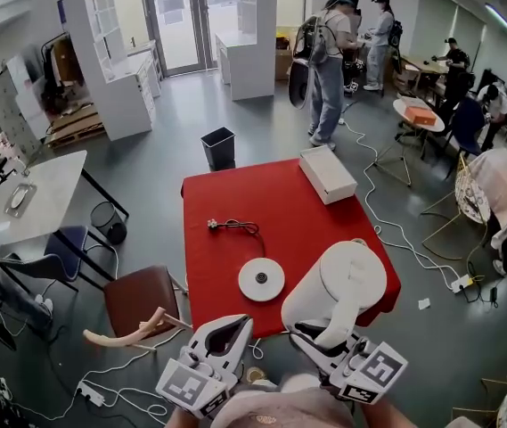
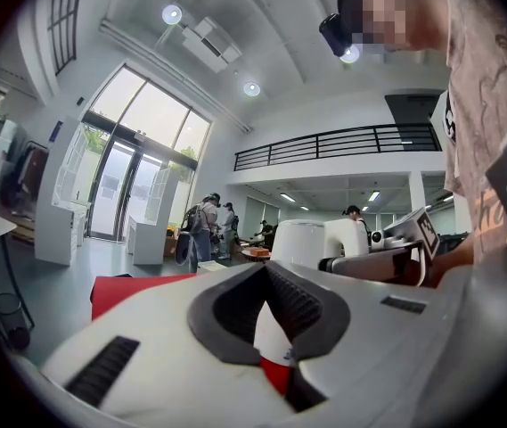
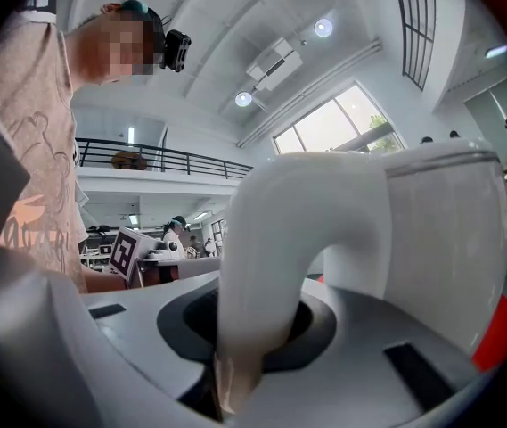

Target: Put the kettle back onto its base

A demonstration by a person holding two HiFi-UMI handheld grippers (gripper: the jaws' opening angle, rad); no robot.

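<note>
- A large open room with a grey floor (image 1: 262, 132) is seen; people are standing and sitting at the far side, well apart from the work.
- A red table (image 1: 280, 203) serves as the surface. It looks flat and matte, with a long white box (image 1: 327, 174) at its far corner.
- The white kettle (image 1: 342, 283) is held tilted in the air over the table's near right part, beside the base and not yet on it.
- The kettle is judged rigid and smooth-walled, and heavier if water is inside, which cannot be told. Its handle (image 3: 271, 239) is the sound place to grip.
- The right gripper (image 1: 320, 333) is pinched on that handle.
- The left gripper (image 1: 235, 328) is seen with its tips pressed together and nothing between them.
- The round white base (image 1: 261, 279) lies flat and bare, with a central connector to be met squarely.
- Its black cord (image 1: 235, 227) is coiled loosely just beyond it.
</note>
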